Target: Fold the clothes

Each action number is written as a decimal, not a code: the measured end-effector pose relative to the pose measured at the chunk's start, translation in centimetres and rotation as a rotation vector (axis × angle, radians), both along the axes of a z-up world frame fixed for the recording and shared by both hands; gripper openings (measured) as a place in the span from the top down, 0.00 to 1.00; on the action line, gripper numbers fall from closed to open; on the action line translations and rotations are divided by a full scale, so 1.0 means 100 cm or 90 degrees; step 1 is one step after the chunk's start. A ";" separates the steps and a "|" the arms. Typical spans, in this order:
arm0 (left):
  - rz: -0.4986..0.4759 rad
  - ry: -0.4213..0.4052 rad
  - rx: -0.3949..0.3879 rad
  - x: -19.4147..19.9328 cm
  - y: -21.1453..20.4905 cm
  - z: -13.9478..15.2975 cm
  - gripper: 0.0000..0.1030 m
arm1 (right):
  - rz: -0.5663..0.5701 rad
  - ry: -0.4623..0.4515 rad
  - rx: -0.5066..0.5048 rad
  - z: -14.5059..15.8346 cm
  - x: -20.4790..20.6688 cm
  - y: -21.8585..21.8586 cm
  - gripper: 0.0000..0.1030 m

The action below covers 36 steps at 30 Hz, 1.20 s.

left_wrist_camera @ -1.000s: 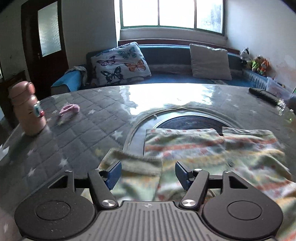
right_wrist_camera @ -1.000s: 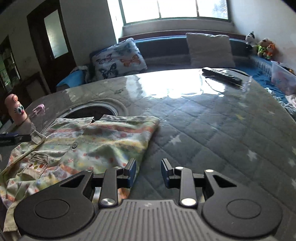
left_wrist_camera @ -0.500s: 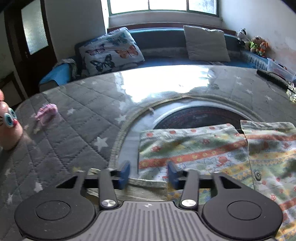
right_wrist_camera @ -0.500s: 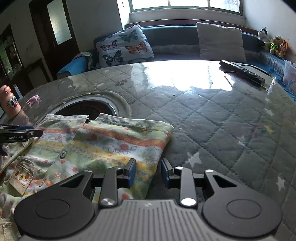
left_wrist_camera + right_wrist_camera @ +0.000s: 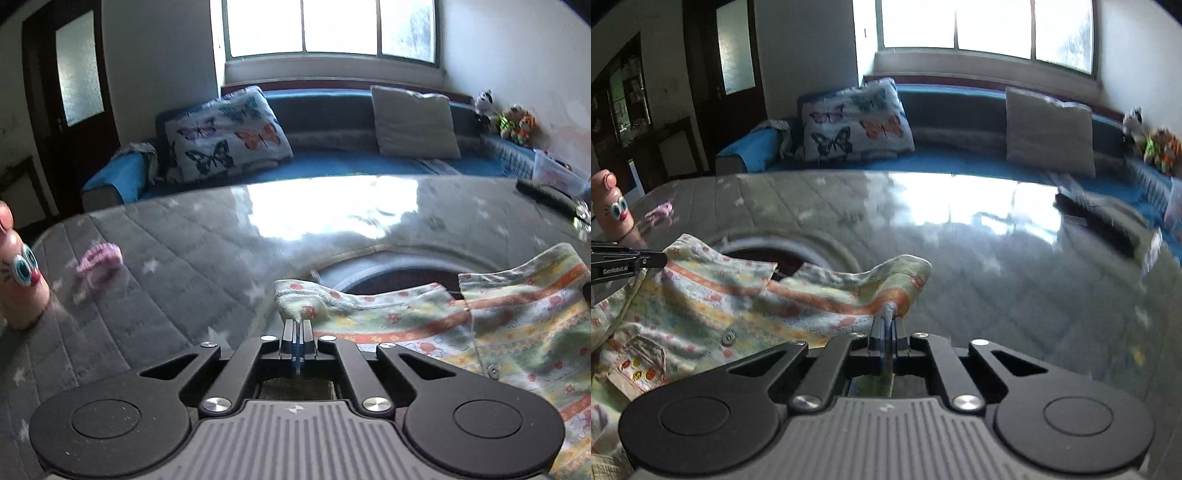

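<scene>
Left wrist cam: left gripper fingers fully closed on patterned shirt corner; right gripper likewise pinches shirt hem, lifted off table.

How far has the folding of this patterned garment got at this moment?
Done: the patterned garment lies spread on the quilted table. In hand: left gripper and right gripper are each shut on a far corner, lifted slightly. Left: carrying those corners over; no fold shows yet.
</scene>
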<state>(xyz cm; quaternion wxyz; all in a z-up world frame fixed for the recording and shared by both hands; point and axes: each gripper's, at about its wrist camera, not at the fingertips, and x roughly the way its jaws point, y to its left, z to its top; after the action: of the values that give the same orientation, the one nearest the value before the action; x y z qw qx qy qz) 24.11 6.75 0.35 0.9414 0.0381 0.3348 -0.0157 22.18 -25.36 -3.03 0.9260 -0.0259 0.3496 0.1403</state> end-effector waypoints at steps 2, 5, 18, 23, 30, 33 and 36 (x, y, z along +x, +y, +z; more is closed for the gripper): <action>0.007 -0.008 -0.005 0.008 0.004 0.004 0.99 | 0.000 -0.013 0.000 0.004 0.009 0.004 0.97; 0.019 -0.022 -0.013 0.019 0.011 0.008 0.99 | 0.002 -0.028 0.002 0.008 0.025 0.011 0.98; 0.006 0.012 0.000 0.019 -0.001 -0.001 0.62 | 0.031 0.005 -0.044 -0.010 0.029 0.024 0.62; -0.042 0.012 0.001 -0.013 -0.029 0.002 0.52 | 0.060 0.033 -0.036 -0.015 -0.014 0.020 0.51; -0.120 0.018 -0.004 -0.069 -0.072 -0.003 0.42 | 0.102 -0.010 -0.096 -0.022 -0.089 0.029 0.28; -0.147 0.012 0.004 -0.091 -0.089 -0.008 0.40 | 0.123 -0.037 -0.130 -0.026 -0.119 0.034 0.24; -0.168 0.004 0.013 -0.108 -0.105 -0.012 0.37 | 0.124 -0.051 -0.144 -0.031 -0.142 0.033 0.23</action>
<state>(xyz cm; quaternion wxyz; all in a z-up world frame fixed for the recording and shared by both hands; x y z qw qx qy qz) 13.36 -3.73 -0.86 0.9297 0.0916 0.3298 -0.1359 7.98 -22.03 -6.18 0.9123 -0.1695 0.3219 0.1880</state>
